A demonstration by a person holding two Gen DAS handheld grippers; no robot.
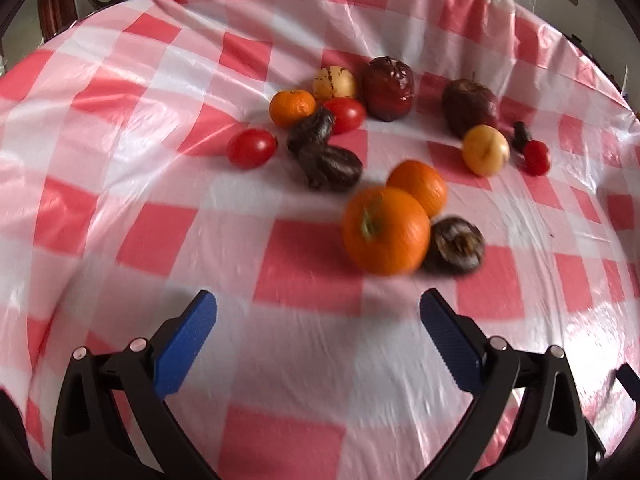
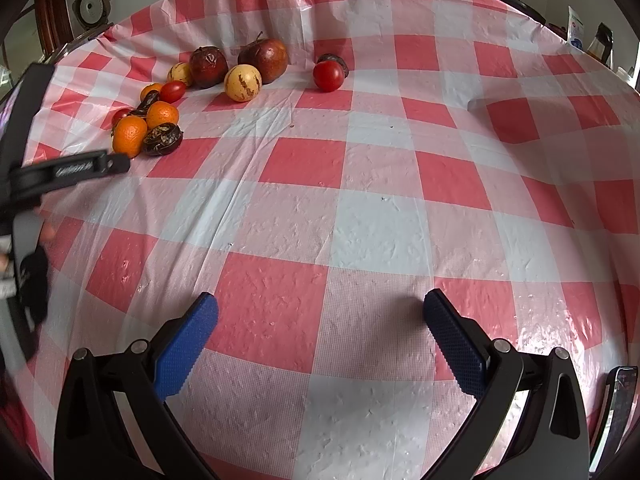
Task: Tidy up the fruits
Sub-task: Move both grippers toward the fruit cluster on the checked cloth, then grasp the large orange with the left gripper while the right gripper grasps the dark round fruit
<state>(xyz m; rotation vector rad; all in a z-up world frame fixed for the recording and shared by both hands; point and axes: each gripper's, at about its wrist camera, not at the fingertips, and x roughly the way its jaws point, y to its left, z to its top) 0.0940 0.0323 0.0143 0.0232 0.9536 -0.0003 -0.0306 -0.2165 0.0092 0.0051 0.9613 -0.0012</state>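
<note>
a: we see our left gripper (image 1: 318, 308) spread wide, blue pads (image 1: 186, 344) holding nothing, just above the checked tablecloth (image 1: 120, 160).

b: and the fruits? the nearest orange (image 1: 386, 230) sits at one o'clock from the jaws, a second orange (image 1: 418, 186) touching it behind, a dark wrinkled fruit (image 1: 458, 244) against its three o'clock side.

a: further off, at twelve, we have tomatoes (image 1: 252, 148), a small mandarin (image 1: 292, 108) and two dark red apples (image 1: 388, 88).

b: our right gripper (image 2: 320, 310) also gapes empty. from there the whole fruit cluster (image 2: 160, 120) lies well apart at ten o'clock, a lone tomato (image 2: 328, 75) at twelve.
</note>
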